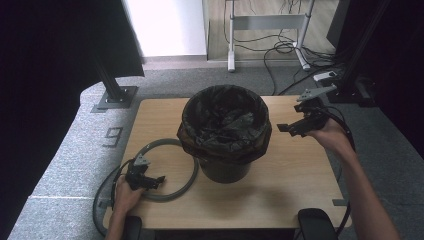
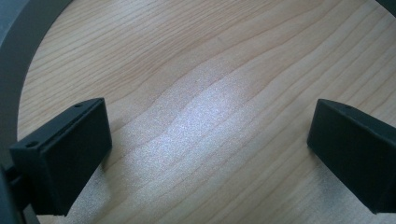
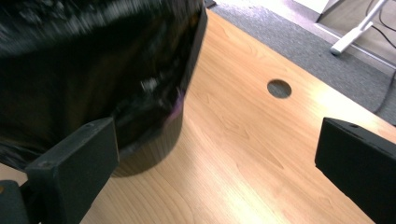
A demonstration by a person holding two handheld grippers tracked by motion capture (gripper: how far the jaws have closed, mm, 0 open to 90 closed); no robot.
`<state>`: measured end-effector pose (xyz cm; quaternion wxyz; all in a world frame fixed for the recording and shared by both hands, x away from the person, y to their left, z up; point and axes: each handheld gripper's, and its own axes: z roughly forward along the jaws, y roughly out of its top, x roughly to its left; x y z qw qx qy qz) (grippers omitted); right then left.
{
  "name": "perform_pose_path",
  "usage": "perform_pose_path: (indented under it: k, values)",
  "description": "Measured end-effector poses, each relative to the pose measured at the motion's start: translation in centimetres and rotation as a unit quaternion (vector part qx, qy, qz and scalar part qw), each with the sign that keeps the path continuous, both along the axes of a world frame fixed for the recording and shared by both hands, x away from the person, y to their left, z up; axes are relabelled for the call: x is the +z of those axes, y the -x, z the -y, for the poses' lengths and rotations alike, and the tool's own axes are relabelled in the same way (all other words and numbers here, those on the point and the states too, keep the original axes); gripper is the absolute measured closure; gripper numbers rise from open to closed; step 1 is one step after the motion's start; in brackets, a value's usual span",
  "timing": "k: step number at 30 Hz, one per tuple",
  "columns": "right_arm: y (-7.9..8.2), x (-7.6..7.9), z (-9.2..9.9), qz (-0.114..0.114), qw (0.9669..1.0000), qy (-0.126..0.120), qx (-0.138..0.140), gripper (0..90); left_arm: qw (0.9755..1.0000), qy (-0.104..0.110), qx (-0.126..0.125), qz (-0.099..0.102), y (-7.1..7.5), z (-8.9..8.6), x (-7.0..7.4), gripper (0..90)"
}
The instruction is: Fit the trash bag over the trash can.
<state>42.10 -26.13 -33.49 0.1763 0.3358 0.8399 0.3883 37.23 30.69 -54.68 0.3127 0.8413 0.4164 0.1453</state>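
Work in hand: we judge that the grey ring point(image 1: 167, 170) is to go onto the bin point(image 1: 224, 131) to pin the black bag point(image 1: 225, 115) at the rim.

Bin: upright at mid-table point(image 1: 280, 190), the bag folded over its rim and hanging down the outside.

Ring: flat on the table at 8 o'clock from the bin, its far arc running under the bag's overhang; whether it touches the bin's base we cannot tell.

Left gripper point(image 1: 150, 181): low over the ring's near-left arc, pointing toward 3 o'clock. In the left gripper view its jaws stand wide apart over bare wood inside the ring, nothing between them; the grey band point(image 2: 21, 51) curves past at 10 o'clock, just outside the left jaw.

Right gripper point(image 1: 292, 127): raised at 3 o'clock from the bin, pointing at 9 o'clock toward the bag's rim. Its jaws stand apart and empty; in its own view the bin wall point(image 3: 93, 70) lies at 10 o'clock, just beyond the left jaw.

Deciding relation: the ring's band runs crosswise just outside the left jaws, so we judge that the left gripper, much the nearer, must shift toward 9 o'clock to straddle it.

Risk: lifting the ring may drag the bag's overhang.
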Motion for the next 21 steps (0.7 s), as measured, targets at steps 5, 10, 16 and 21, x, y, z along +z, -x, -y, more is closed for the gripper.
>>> perform_pose_path:
  k: [5, 10, 16, 21]
  values:
    - [0.3, -1.9, 0.4, -0.004, 1.0, -0.002, -0.005, 0.0, 1.0, -0.001, 0.0, -0.001, 0.0, 0.0, 0.0, 0.0]
    - [0.7, -3.8, 0.9, -0.005, 0.9999, -0.006, -0.014, 0.0, 1.0, 0.0, 0.003, 0.0, 0.1, 0.1, 0.0, 0.0]
    - [1.3, -6.6, 1.1, -0.009, 0.9997, -0.001, -0.022, 0.0, 1.0, 0.0, 0.003, 0.0, 0.1, 0.1, 0.0, 0.0]
    - [1.7, -9.5, 1.2, -0.017, 0.9993, 0.01, -0.032, 0.0, 1.0, 0.0, 0.003, 0.0, 0.1, 0.1, 0.0, 0.0]
